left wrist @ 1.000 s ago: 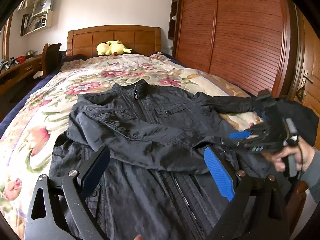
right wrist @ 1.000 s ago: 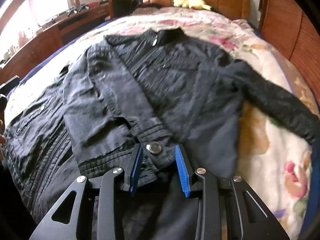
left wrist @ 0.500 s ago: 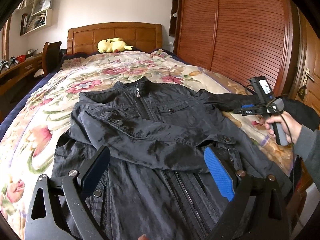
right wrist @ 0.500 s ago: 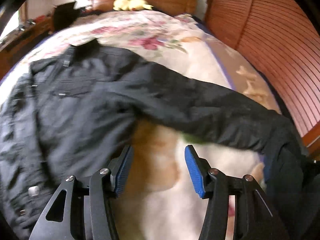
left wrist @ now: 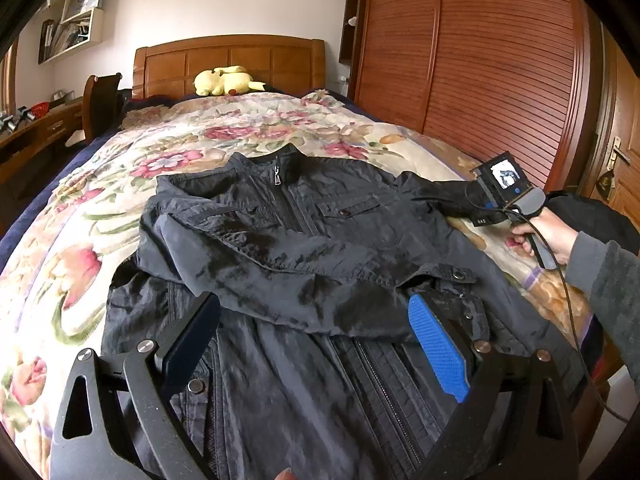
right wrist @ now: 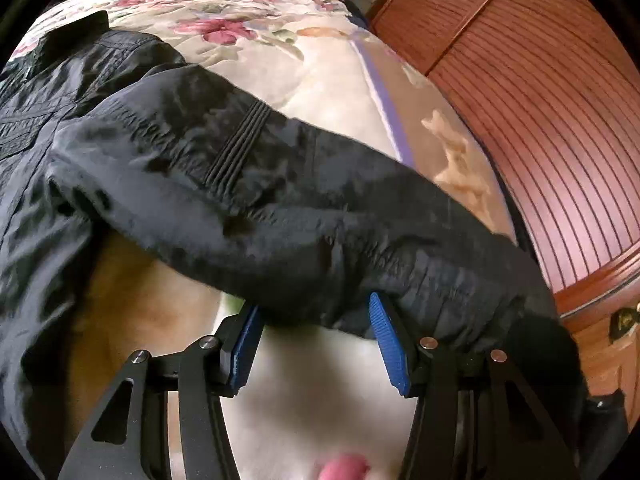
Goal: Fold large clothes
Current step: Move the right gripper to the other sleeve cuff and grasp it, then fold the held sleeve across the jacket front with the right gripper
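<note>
A black zip jacket lies face up on the floral bedspread. One sleeve is folded across the chest, its buttoned cuff at the right. The other sleeve stretches out toward the bed's right edge. My right gripper is open, its blue fingertips at the near edge of that sleeve; the fabric covers the tips but is not pinched. In the left wrist view a hand holds that gripper over the sleeve. My left gripper hangs wide open above the jacket's lower front, holding nothing.
A wooden slatted wardrobe runs close along the bed's right side, with a door handle beyond. A yellow plush toy sits by the headboard. A desk and chair stand at the left.
My right gripper left the folded sleeve's cuff, swung right and down to the outstretched sleeve, and its jaws widened. The left gripper and the jacket stayed put.
</note>
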Motion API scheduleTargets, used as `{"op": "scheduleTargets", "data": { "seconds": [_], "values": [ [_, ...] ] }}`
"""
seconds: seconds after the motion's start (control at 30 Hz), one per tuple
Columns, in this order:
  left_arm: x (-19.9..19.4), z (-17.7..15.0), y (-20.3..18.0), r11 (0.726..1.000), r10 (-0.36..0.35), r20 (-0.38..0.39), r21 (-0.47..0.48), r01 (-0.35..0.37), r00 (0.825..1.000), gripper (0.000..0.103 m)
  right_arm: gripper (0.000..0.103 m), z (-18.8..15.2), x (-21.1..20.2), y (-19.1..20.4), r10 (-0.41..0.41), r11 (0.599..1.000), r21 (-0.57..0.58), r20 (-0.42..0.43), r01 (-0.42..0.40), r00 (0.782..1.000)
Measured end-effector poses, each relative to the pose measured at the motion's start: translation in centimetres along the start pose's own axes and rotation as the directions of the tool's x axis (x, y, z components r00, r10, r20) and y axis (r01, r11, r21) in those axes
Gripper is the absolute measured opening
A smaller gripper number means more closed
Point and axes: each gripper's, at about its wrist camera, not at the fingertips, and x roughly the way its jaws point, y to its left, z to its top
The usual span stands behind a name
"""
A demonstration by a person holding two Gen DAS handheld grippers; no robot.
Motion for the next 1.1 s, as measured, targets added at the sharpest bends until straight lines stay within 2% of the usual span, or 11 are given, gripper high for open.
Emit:
{"op": "scheduleTargets", "data": {
  "seconds": [0.2,0.27,0.33,0.43,0.67,0.77,0.87,0.97,1.1],
  "values": [
    [0.1,0.0,0.0,1.0,-0.003,-0.004,-0.001,0.003,1.0,0.096,0.055,1.3,1.2,0.7,-0.01,1.0,-0.02,0.001,0.01,1.0],
    [0.1,0.0,0.0,1.0,-0.002,-0.004,0.002,0.002,1.0,0.096,0.047,1.4,1.3,0.4,0.002,1.0,-0.019,0.006,-0.001,1.0],
    [0.1,0.0,0.0,1.0,-0.002,-0.004,0.002,0.002,1.0,0.095,0.027,1.8,1.3,0.5,0.019,1.0,-0.022,0.014,-0.019,1.0],
    [0.0,0.0,0.0,1.0,-0.002,-0.004,0.002,0.002,1.0,0.095,0.011,2.0,1.2,0.4,0.01,0.999,-0.039,0.039,-0.009,0.999],
    [-0.5,0.1,0.2,1.0,0.002,0.025,-0.016,-0.001,1.0,0.096,0.008,3.3,-2.5,-1.1,0.004,0.999,0.036,0.196,-0.012,0.981],
    [-0.7,0.2,0.6,0.999,-0.003,0.028,-0.035,0.004,1.0,0.096,0.008,4.2,-5.2,-1.0,0.011,0.999,0.043,0.28,-0.024,0.96],
    [-0.7,0.1,1.0,0.999,-0.003,0.02,-0.041,0.003,1.0,0.096,0.008,4.7,-9.1,0.6,0.068,0.997,0.014,0.381,-0.079,0.922],
    [-1.0,0.1,1.1,0.999,-0.002,0.023,-0.036,0.003,1.0,0.096,0.008,4.5,-12.8,3.4,0.159,0.987,-0.067,0.454,-0.145,0.877],
    [-1.1,0.1,1.2,0.999,-0.002,0.025,-0.037,0.003,1.0,0.095,0.008,2.8,-16.1,8.2,0.326,0.943,-0.214,0.457,-0.254,0.827]
  ]
}}
